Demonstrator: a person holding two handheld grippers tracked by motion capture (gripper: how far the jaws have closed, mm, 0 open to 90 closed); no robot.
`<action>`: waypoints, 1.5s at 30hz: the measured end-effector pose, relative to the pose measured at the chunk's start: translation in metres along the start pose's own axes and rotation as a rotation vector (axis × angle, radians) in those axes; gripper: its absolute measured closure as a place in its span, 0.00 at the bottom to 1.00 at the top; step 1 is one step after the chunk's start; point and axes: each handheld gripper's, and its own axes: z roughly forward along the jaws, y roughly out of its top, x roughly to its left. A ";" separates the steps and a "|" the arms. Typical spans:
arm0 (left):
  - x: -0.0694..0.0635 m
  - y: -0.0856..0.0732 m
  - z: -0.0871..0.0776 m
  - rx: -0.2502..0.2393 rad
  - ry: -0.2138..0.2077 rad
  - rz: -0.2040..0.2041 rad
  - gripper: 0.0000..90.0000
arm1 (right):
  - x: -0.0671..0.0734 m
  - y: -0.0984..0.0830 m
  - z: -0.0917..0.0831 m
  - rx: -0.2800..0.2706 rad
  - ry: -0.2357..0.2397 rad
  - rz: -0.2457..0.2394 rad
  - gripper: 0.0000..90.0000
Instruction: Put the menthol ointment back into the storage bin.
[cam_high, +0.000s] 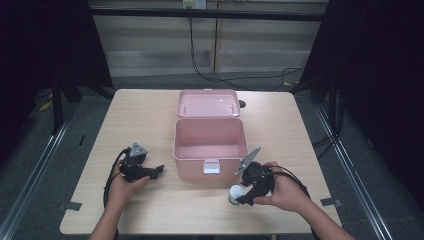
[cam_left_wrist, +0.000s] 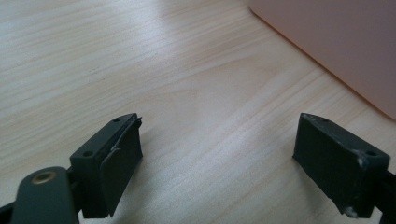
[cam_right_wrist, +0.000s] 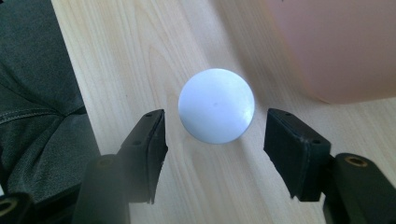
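Right gripper (cam_high: 244, 196): near the table's front edge, right of centre, held in the person's right hand (cam_high: 282, 192). Its jaws stand wide apart, one on each side of the white round object, with a gap on both sides; the pads do not press on it.
White round object (cam_high: 235, 192): on the table (cam_high: 150, 110) near the front edge, just in front of the pink box's front right corner. In the right gripper view (cam_right_wrist: 216, 105) it looks like a smooth pale disc or dome seen from above, sitting just beyond the jaw tips; whether it is a cap or a ball I cannot tell.
Left gripper (cam_high: 156, 171): near the front edge, left of centre, held in the person's left hand (cam_high: 122, 187). In the left gripper view (cam_left_wrist: 217, 144) its jaws are spread with bare wood between them, holding nothing, and it points toward the box's left wall.
Pink box (cam_high: 210, 145): at the table's middle, open and empty inside, a pale latch (cam_high: 211, 166) on its front wall.
Lid (cam_high: 208, 103): hinged back behind the box, lying toward the table's far edge.
Cables (cam_high: 240, 77): on the floor beyond the far edge.
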 end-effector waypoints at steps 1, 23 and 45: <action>0.000 0.000 0.000 -0.001 0.000 -0.002 0.16 | 0.000 0.000 0.001 0.006 0.001 -0.004 0.43; -0.002 0.000 0.001 -0.003 0.007 0.009 0.16 | 0.002 0.006 0.018 0.053 0.006 -0.033 0.45; -0.001 0.000 0.001 -0.001 0.006 0.015 0.16 | 0.002 0.010 0.028 0.071 0.000 -0.045 0.48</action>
